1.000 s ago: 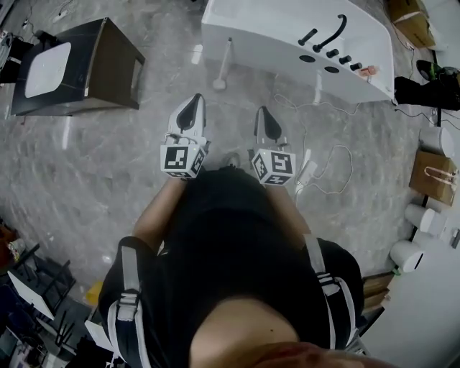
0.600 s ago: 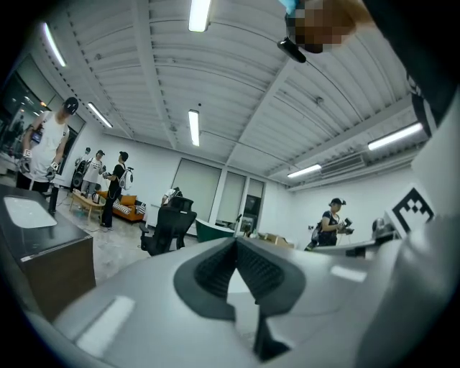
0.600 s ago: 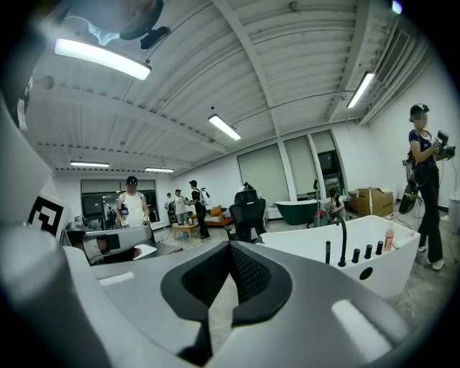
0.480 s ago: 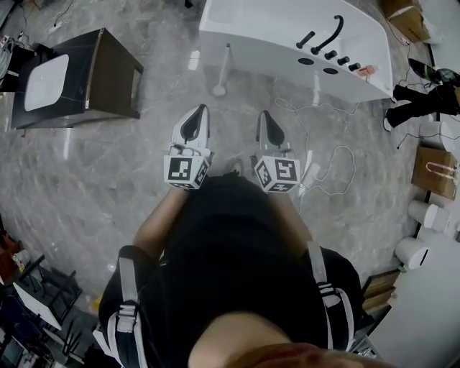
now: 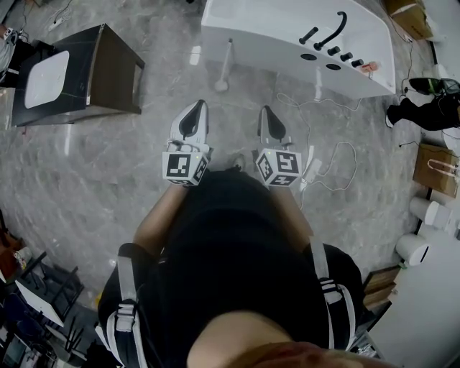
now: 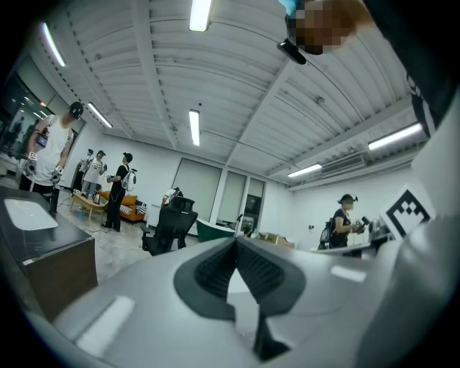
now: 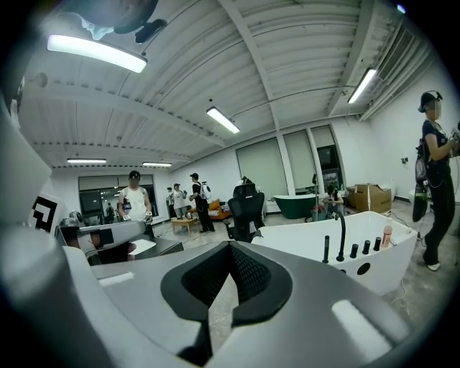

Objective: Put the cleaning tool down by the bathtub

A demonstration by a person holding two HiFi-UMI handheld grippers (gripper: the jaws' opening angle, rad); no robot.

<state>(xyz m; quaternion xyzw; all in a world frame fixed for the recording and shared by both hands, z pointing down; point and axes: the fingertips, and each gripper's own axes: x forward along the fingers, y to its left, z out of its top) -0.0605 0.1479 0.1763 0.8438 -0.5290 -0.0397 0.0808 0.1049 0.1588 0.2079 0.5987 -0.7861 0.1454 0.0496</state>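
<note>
Cleaning tool stands beside the bathtub; left tool and right tool are clenched, empty.

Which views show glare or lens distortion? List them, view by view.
Head view: light glare on the floor beside the bathtub, edges bowed. Left gripper view: fisheye, dark corners, ceiling light blown out. Right gripper view: same fisheye, strip light glaring.

Only the dark-clothed person right of the bathtub has taken a step, shifting position.
</note>
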